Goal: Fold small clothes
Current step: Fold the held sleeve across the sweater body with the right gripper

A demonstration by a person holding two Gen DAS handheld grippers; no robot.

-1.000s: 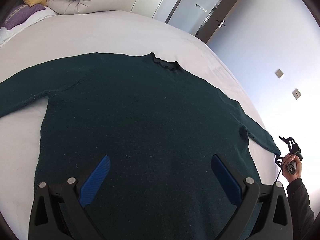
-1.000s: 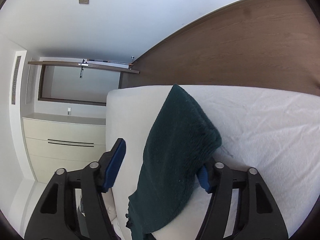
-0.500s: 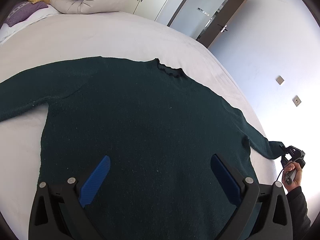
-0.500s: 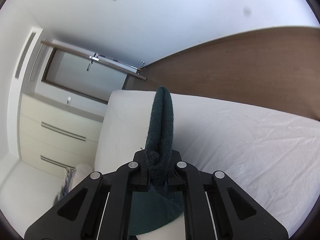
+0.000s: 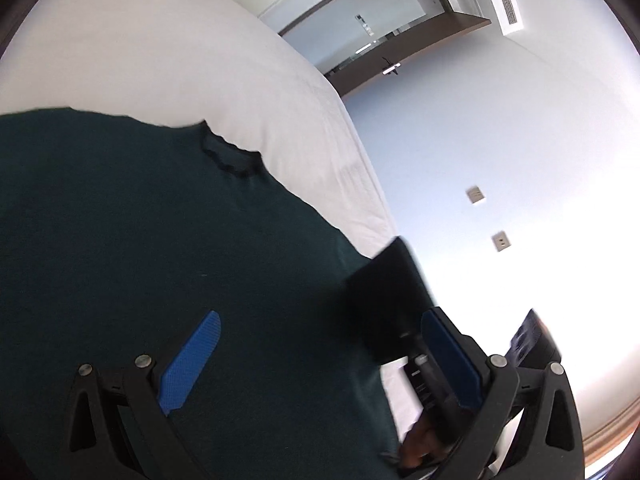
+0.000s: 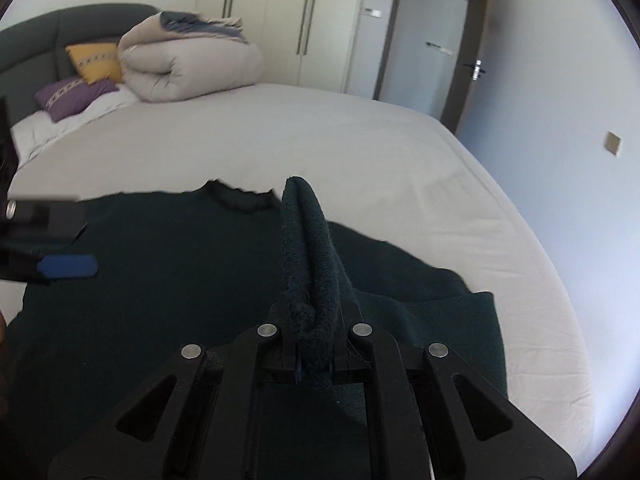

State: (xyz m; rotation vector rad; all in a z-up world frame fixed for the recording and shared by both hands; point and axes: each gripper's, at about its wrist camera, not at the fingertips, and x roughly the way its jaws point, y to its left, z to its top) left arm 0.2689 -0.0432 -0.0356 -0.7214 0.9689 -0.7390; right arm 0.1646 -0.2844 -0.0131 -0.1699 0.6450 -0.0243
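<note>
A dark green sweater (image 5: 160,240) lies flat on the white bed (image 5: 160,60), collar (image 5: 230,156) toward the far side. My left gripper (image 5: 320,356) is open and empty, hovering over the sweater's lower body. My right gripper (image 6: 314,328) is shut on the sweater's right sleeve cuff (image 6: 308,240), held up over the sweater's body (image 6: 160,280) with the sleeve folded inward. The right gripper also shows blurred at the left gripper's right finger (image 5: 416,360). The left gripper's blue pad (image 6: 68,266) shows at the left edge of the right wrist view.
A rolled duvet (image 6: 192,64), a yellow pillow (image 6: 96,62) and a purple pillow (image 6: 72,94) lie at the head of the bed. A wardrobe (image 6: 280,20) and a door (image 6: 432,56) stand beyond. The bed's right edge (image 6: 540,260) borders a white wall.
My right gripper has carried the sleeve cuff from the bed's right edge inward over the sweater's body. My left gripper has swung toward the right, still open.
</note>
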